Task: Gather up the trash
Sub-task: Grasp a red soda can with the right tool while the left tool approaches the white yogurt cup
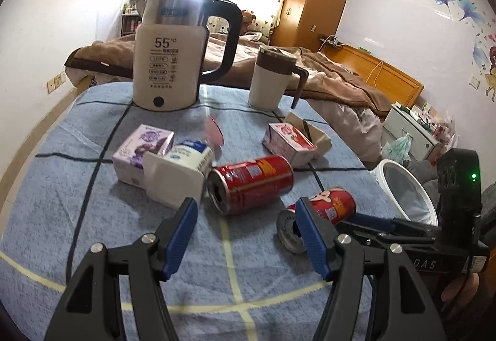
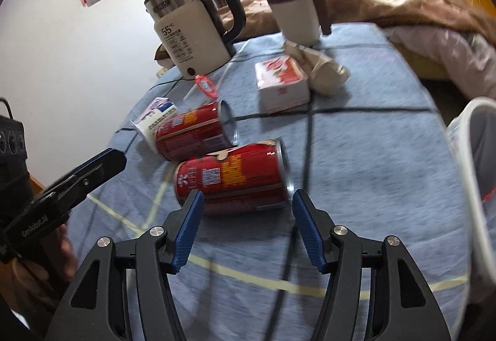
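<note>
Two red cans lie on their sides on the blue cloth-covered table (image 1: 46, 186). The near can (image 2: 232, 183) lies just ahead of my open right gripper (image 2: 246, 201), whose fingers flank its lower side without touching. It also shows in the left wrist view (image 1: 325, 210), partly behind a finger. The far can (image 1: 251, 183) lies ahead of my open, empty left gripper (image 1: 245, 210). A white yogurt cup (image 1: 186, 161), a purple carton (image 1: 142, 148), a red-and-white carton (image 1: 288, 142) and a beige crumpled carton (image 1: 313, 130) lie beyond.
A white kettle (image 1: 167, 62) and a white mug with a brown lid (image 1: 269, 80) stand at the back of the table. A white bin with a liner (image 1: 406, 189) stands off the table's right edge. A bed with a brown blanket (image 1: 341, 74) lies behind.
</note>
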`<action>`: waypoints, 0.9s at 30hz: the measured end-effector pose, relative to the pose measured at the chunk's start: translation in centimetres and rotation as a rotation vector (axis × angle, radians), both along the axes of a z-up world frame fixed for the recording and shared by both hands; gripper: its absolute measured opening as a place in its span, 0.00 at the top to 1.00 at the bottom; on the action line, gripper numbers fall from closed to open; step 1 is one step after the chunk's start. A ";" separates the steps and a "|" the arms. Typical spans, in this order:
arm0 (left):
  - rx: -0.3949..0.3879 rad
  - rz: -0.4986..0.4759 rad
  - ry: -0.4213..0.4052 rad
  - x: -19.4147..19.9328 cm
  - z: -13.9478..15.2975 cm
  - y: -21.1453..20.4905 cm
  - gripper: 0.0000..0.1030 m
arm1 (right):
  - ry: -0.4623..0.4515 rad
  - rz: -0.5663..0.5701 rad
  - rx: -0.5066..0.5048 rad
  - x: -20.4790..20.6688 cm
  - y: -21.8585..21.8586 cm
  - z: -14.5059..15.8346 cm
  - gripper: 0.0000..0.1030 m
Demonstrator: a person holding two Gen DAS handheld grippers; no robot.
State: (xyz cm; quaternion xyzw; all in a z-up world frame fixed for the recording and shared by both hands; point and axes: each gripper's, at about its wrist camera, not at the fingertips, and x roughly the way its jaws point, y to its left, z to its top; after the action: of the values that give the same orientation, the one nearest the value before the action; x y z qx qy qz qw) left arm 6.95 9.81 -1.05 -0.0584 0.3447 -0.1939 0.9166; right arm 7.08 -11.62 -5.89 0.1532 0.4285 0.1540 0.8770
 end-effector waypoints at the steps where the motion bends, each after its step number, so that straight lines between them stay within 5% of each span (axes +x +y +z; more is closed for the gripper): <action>1: -0.002 0.001 -0.001 0.1 0.0 0.1 0.34 | 0.007 -0.005 0.016 0.3 0.1 -0.2 0.39; 19: -0.026 0.060 0.003 1.3 -0.3 2.4 0.34 | 0.057 -0.137 0.114 7.4 1.1 -0.5 0.35; 27: -0.026 0.058 0.012 1.7 -0.7 2.4 0.34 | 0.055 0.010 0.103 8.6 1.6 -0.5 0.35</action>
State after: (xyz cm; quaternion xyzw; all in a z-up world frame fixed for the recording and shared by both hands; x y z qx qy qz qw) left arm 8.67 12.26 -1.79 -0.0816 0.3459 -0.1713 0.9189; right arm 15.72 -9.99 -6.42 0.1999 0.4447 0.1760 0.8551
